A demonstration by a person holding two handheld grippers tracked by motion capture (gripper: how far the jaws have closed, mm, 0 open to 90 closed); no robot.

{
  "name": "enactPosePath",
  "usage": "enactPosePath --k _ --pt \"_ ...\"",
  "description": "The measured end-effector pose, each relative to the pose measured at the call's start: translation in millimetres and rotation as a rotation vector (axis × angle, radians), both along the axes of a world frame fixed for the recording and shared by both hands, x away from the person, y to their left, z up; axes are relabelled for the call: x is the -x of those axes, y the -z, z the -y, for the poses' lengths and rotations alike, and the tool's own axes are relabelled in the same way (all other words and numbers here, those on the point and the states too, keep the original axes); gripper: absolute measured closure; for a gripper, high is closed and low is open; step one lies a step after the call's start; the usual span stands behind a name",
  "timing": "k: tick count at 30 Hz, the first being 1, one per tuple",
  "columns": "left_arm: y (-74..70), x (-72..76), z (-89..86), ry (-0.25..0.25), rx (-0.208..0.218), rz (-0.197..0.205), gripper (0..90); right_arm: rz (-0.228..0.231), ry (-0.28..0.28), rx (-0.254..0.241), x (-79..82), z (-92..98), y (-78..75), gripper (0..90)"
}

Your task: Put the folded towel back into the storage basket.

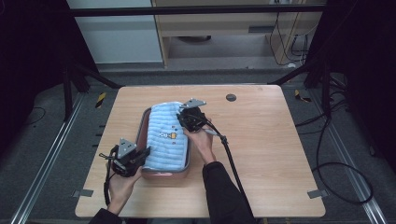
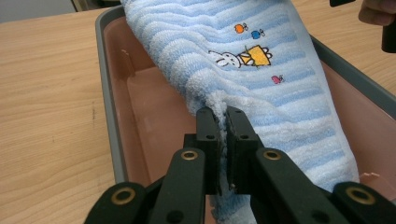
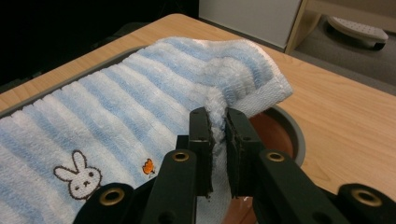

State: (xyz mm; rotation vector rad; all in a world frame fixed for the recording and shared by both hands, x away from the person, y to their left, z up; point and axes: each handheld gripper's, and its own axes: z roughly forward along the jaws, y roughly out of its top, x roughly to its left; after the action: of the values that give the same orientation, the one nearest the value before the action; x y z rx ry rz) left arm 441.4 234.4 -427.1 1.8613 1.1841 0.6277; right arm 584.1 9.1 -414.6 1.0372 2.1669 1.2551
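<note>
High view: a blue striped towel [image 1: 164,137] lies stretched lengthwise over a pink tray [image 1: 145,122] near the middle of the wooden table [image 1: 261,140]. The left gripper [image 1: 140,156] holds the towel's near corner at the tray's near left end; the right gripper [image 1: 183,116] holds the far end, by the tray's far right side.

Left gripper view: jaws clamped on a bunched fold of towel [image 2: 261,79], which rises from the jaws and drapes across the tray [image 2: 105,93]. The tray floor under it is bare.

Right gripper view: jaws clamped on the towel's [image 3: 140,98] thick hem, with a corner flopping over the tray's rounded rim [image 3: 292,128].

Step in hand, as judged: laying the towel into the tray, held taut between both grippers. Next move calls for bringing both ends down evenly until the cloth rests inside the walls, tucking the overhanging far corner in, then letting go of both ends.
</note>
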Motion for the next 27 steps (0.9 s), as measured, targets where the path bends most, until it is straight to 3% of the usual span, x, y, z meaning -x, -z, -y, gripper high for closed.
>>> enactPosePath --k 8,12,14,25,26,27 --pt "5.9 -2.7 -1.1 -0.014 -0.021 -0.029 84.1 -0.023 0.008 0.030 0.0 -3.7 12.3 80.7" --pt "6.5 -3.7 -2.6 -0.029 -0.020 -0.040 76.3 -0.033 0.016 0.046 0.6 -4.4 18.5 74.9" --pt "4.2 -3.1 -4.4 -0.039 -0.009 -0.027 72.8 -0.027 0.020 0.049 1.2 -2.9 18.7 70.7" --pt "-8.3 0.9 -12.0 -0.046 0.029 0.017 67.3 0.033 0.056 -0.002 9.0 20.3 -1.2 56.3" --pt "-11.6 2.3 -13.7 -0.037 0.048 0.023 66.8 0.052 0.067 -0.016 12.6 28.8 -6.9 50.5" --pt "-11.6 2.3 -13.7 -0.037 0.048 0.023 66.5 0.052 0.067 -0.016 12.6 28.8 -6.9 50.5"
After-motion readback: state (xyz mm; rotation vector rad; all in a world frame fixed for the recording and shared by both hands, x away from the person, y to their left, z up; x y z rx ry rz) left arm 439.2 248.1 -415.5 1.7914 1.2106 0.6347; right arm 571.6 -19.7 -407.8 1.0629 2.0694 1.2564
